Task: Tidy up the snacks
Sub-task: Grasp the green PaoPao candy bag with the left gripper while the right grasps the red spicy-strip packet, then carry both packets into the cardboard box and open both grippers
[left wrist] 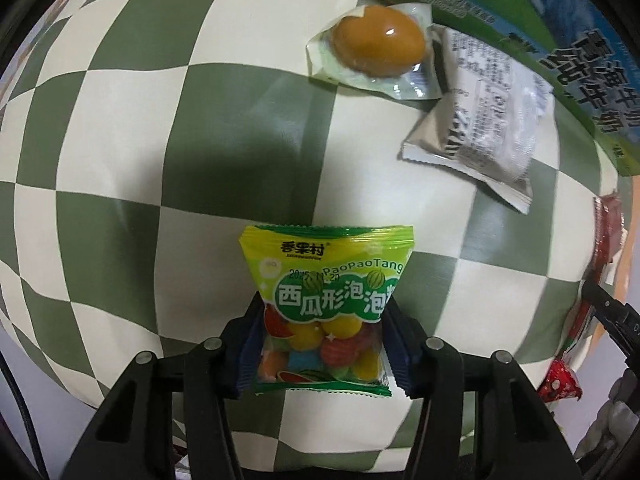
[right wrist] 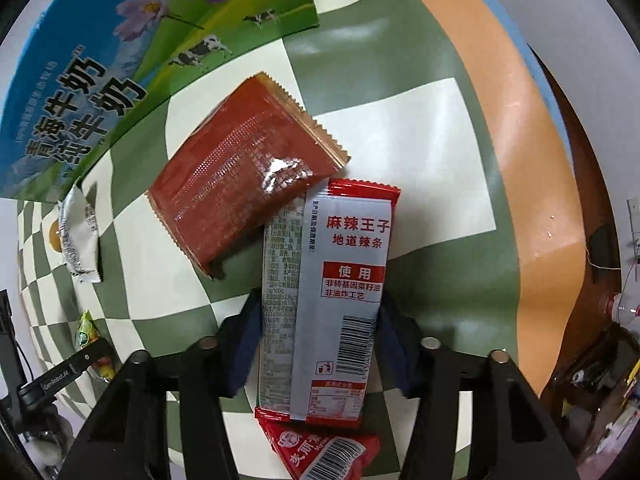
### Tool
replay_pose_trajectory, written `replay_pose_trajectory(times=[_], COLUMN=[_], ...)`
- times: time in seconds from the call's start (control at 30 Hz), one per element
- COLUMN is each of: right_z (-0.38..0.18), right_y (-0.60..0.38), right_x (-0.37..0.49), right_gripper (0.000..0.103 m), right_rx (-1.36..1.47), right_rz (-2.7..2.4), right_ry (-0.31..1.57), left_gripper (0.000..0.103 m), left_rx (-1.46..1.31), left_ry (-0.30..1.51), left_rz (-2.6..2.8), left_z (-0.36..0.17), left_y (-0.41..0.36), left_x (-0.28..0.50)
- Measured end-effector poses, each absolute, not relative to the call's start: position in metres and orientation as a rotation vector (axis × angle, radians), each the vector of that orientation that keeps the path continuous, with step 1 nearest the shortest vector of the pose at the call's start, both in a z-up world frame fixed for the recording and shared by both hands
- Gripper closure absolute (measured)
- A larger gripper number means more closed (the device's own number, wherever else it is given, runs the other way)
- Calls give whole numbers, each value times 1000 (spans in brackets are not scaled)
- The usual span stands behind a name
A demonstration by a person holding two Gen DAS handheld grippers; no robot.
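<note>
My left gripper [left wrist: 322, 332] is shut on a green and yellow bubble-gum bag [left wrist: 326, 280], holding it by its lower half over the checked tablecloth [left wrist: 120, 184]. My right gripper [right wrist: 318, 332] is shut on a long red and silver spicy-strip packet [right wrist: 336, 280], which points away from me. A dark red packet [right wrist: 244, 184] lies just beyond it, its near corner against the strip packet's tip. A small red packet [right wrist: 324, 452] lies under the gripper base.
A packed braised egg [left wrist: 378, 46] and a silver packet [left wrist: 480, 120] lie at the far right of the left wrist view, beside a blue-green milk carton [left wrist: 540, 20]. The carton also shows in the right wrist view [right wrist: 100, 68]. The orange table edge [right wrist: 500, 140] runs at right.
</note>
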State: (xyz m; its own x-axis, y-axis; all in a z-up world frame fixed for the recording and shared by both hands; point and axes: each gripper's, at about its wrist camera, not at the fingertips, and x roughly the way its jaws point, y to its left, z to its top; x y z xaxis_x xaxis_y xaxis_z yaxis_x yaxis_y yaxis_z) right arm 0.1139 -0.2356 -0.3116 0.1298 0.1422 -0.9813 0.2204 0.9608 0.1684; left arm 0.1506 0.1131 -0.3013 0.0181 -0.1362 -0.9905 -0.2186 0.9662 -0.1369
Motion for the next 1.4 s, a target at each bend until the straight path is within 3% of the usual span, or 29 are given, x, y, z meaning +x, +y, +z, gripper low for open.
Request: replay_pose_trajectory(times=[0.13,0.53,0.9,1.13,1.4], right_z=[-294,-202,-100,-95,-135], right_y=[-240,-239,-214,-201,-198], right_x=[107,101,171,248,304], right_gripper=[52,53,53,53,53], right_rx=[368,442,315,154,88], right_rz=[-32,135,253,197,149], right_ry=[1419,1277,1095,1100,1195], left_gripper=[52,52,52,52,52], left_rx=[-275,-275,-286,-325,-374], left_ry=[1549,1407,1276,1362,1461], left_rz=[46,-127,-301,-308,-273], left_z=[-289,-184,-104,-117,-160], left_y=[109,79,23,-8,-23], left_x=[156,184,251,348,407])
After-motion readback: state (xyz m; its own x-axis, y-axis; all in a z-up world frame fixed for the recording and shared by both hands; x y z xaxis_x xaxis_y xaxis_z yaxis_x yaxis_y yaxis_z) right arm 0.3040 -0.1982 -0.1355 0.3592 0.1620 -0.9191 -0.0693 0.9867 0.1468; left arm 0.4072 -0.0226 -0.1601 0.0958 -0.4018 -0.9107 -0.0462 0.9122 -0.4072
